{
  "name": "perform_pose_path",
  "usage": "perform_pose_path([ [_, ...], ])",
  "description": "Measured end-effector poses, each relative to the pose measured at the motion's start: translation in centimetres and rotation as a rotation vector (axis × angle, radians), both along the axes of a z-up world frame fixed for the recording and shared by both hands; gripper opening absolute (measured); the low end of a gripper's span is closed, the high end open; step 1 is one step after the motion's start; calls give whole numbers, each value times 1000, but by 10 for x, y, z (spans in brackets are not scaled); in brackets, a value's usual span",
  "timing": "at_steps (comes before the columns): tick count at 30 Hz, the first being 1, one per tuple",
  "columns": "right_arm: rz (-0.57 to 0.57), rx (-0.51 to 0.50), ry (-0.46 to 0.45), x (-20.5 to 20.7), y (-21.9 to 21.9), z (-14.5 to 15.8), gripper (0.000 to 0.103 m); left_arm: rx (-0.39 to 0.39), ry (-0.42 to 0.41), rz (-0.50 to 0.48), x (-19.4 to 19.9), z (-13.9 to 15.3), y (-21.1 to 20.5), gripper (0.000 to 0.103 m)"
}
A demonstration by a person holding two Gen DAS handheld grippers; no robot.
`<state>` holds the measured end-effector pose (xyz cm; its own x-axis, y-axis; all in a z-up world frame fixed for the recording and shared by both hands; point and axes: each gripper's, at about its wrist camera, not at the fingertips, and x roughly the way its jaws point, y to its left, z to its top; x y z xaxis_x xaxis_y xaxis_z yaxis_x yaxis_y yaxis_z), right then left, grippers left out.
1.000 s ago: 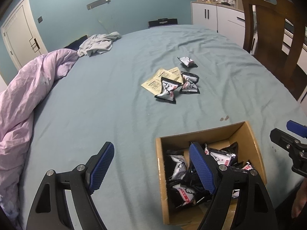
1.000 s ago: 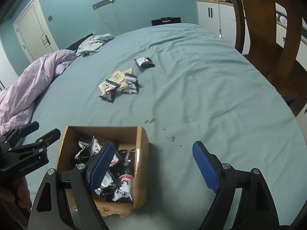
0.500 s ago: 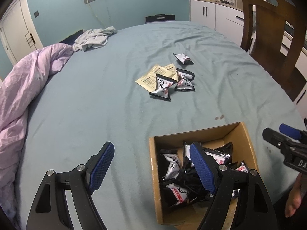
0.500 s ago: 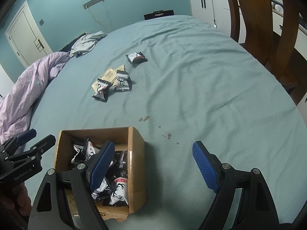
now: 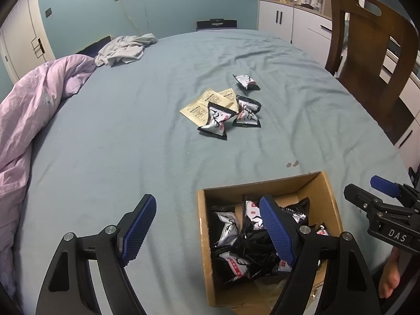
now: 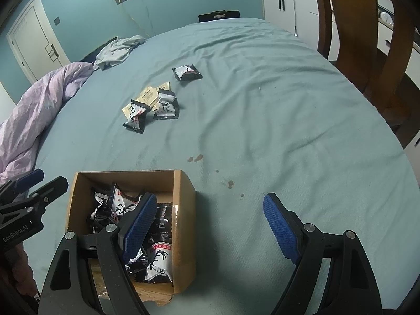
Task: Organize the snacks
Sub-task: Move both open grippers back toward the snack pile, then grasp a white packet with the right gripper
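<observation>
A cardboard box (image 5: 204, 225) (image 6: 185, 210) holds several black-and-white snack packets (image 5: 228, 231) (image 6: 160, 262) on the teal bedsheet. Further off lie three loose black-and-white packets (image 5: 215, 122) (image 6: 136, 116), (image 5: 246, 115) (image 6: 166, 105), (image 5: 246, 82) (image 6: 187, 72) and two yellow sachets (image 5: 202, 106) (image 6: 148, 95). My left gripper (image 5: 207, 229) is open and empty above the box's left wall. My right gripper (image 6: 210, 225) is open and empty above the box's right wall. Each gripper shows at the edge of the other's view (image 5: 378, 204) (image 6: 31, 191).
A lilac duvet (image 5: 34, 105) (image 6: 39, 99) is heaped at the left. Grey cloth (image 5: 123, 50) (image 6: 118, 50) lies at the far side. A wooden chair (image 5: 367, 52) (image 6: 367, 39) stands at the right, white cabinets (image 5: 288, 18) behind. Brown stains (image 6: 195, 158) mark the sheet.
Both grippers have drawn back and risen a little, so the box and the loose packets sit lower and nearer the middle of the views. Both stay open and empty.
</observation>
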<state>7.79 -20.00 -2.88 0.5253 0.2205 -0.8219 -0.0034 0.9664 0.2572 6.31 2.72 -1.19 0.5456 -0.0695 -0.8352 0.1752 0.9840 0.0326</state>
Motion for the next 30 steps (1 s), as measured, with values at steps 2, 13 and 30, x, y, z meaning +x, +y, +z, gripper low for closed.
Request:
perform_pose_path([
  [2, 1, -3, 4, 2, 0, -1, 83, -5, 2, 1, 1, 1, 1, 82],
  [13, 67, 66, 135, 66, -5, -9, 83, -10, 56, 13, 10, -5, 6, 82],
  [30, 66, 74, 355, 266, 65, -75, 83, -57, 80, 13, 16, -9, 14, 82],
])
